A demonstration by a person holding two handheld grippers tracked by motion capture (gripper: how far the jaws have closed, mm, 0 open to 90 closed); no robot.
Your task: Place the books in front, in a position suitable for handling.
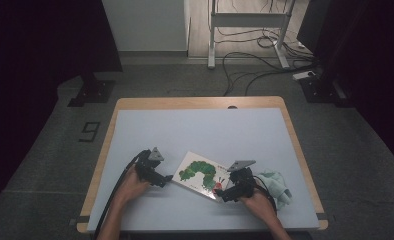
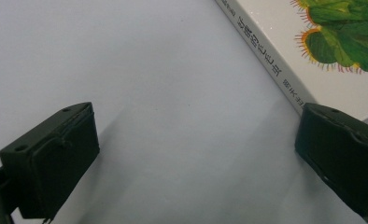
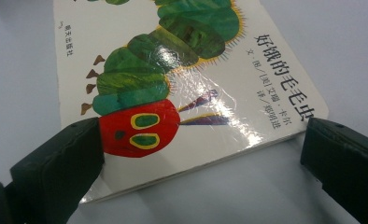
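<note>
Pale blue covers the counter (image 1: 200,135), and on it, toward the person's side, lies a white board book (image 1: 201,175) flat and closed, set at a slant, with a green caterpillar with a red head painted across its cover. The left tool (image 1: 168,178) sits at the book's left edge, held in the person's left hand (image 1: 131,186); in the left gripper view its two black jaws stand wide apart with bare counter between them, and the book's spine with printed characters runs just above the right-hand jaw. The right tool (image 1: 224,194) is at the book's near corner, held by the right hand (image 1: 257,201); in the right gripper view its jaws are spread wide on either side of the book's (image 3: 187,93) near edge, the left-hand jaw overlapping the cover beside the caterpillar's red head, gripping nothing. A crumpled pale green cloth (image 1: 278,186) lies on the counter just right of the right hand.
</note>
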